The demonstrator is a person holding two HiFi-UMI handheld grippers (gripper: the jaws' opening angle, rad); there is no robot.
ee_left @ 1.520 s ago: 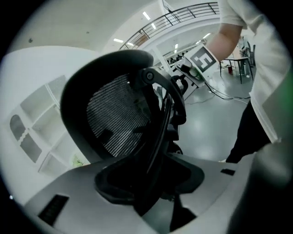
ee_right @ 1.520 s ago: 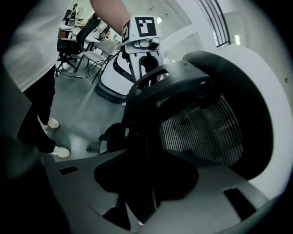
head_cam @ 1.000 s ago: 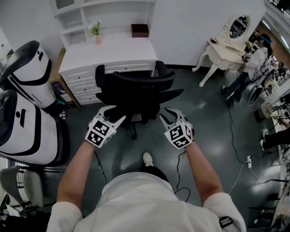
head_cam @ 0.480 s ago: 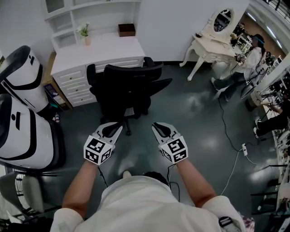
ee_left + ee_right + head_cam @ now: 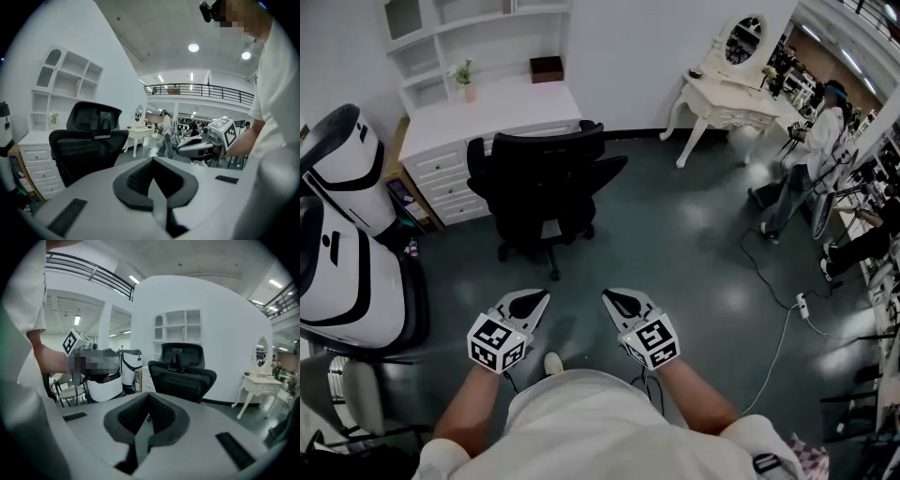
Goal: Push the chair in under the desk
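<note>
The black office chair (image 5: 539, 187) stands on the grey floor with its back toward me, its seat in front of the white desk (image 5: 487, 108) with drawers. Both grippers hang near my body, well short of the chair and apart from it. My left gripper (image 5: 535, 299) and right gripper (image 5: 612, 298) are side by side; their jaws have just been closing and are now shut with nothing between them. In the left gripper view the shut gripper (image 5: 151, 162) points past the chair (image 5: 89, 143). In the right gripper view the shut gripper (image 5: 149, 400) faces the chair (image 5: 183, 373).
Two large white-and-black machines (image 5: 342, 244) stand at the left beside the desk. A white vanity table with a mirror (image 5: 727, 84) is at the back right. A cable (image 5: 778, 323) runs over the floor at right, where people (image 5: 811, 155) stand.
Both grippers have drawn back from the chair toward my body and their jaws have gone from open to shut. The chair now lies farther ahead, by the desk.
</note>
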